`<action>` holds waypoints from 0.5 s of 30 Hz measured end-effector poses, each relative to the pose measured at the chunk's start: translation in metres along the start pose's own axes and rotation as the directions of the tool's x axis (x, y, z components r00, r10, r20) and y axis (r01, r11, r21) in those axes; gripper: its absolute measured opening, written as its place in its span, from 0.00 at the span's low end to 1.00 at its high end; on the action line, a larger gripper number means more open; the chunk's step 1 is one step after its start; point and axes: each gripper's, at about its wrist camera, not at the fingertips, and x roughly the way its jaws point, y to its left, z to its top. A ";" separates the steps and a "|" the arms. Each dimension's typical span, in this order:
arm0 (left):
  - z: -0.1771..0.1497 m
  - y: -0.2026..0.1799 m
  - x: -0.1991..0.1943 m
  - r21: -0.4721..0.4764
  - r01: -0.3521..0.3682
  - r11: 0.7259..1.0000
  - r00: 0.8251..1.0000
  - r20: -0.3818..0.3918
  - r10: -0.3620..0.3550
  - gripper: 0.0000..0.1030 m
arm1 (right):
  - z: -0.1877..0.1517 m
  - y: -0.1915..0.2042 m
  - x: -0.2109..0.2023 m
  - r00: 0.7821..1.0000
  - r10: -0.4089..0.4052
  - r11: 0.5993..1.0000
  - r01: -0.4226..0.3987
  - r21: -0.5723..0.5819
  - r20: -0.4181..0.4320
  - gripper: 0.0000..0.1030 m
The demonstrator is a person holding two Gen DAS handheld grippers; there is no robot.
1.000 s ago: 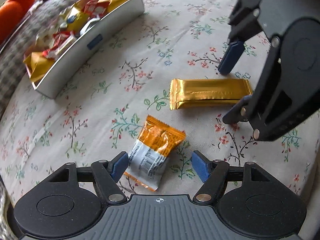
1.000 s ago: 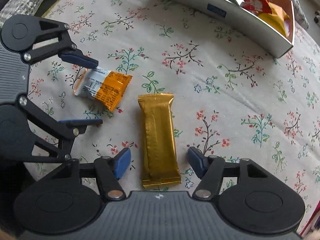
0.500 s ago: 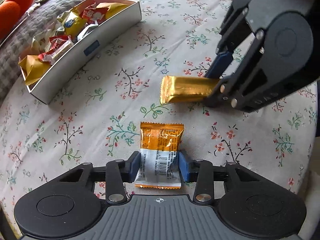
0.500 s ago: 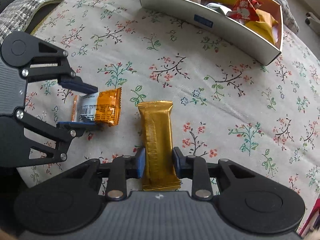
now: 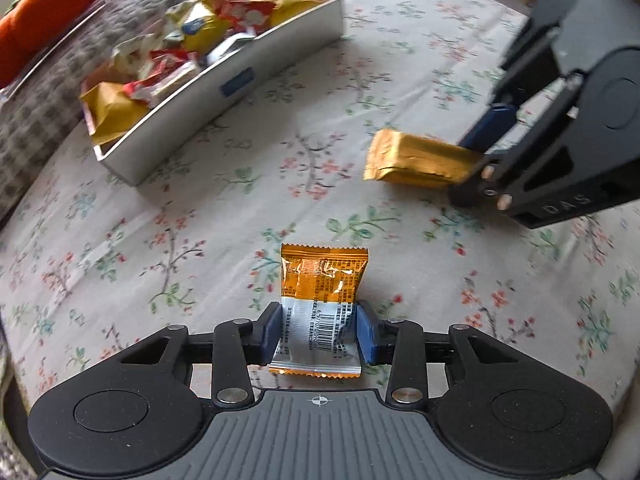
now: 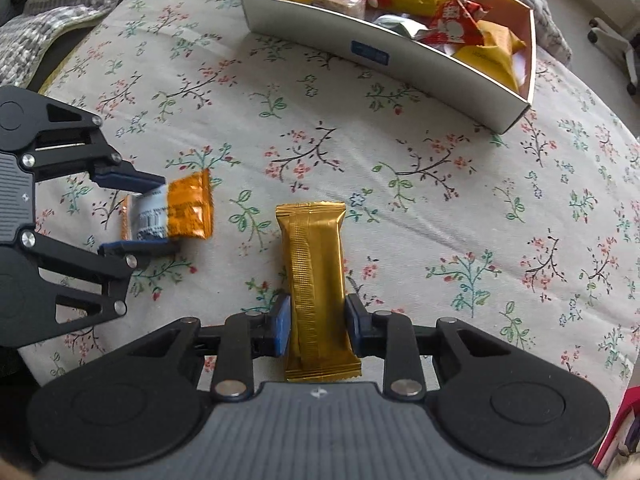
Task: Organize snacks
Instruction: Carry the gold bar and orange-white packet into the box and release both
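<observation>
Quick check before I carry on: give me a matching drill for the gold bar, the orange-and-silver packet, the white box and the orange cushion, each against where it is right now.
Things:
1. gold bar
2. orange-and-silver packet
3. white box
4. orange cushion

Places:
A. beyond the grey blanket
B. between the left gripper pads
C. on the floral cloth, filled with snacks
D. between the right gripper pads

Pairs: 1-D, 2-B, 3-C, 4-A

right gripper point(image 5: 476, 160) body, right of frame: "DAS" | orange-and-silver packet point(image 5: 320, 304): barcode, digits too small to read
</observation>
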 end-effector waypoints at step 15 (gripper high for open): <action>0.006 0.024 0.003 -0.160 -0.149 0.976 0.989 -0.013 0.149 0.35 | 0.003 -0.020 -0.006 0.998 -0.053 0.996 0.050 0.080 0.034 0.25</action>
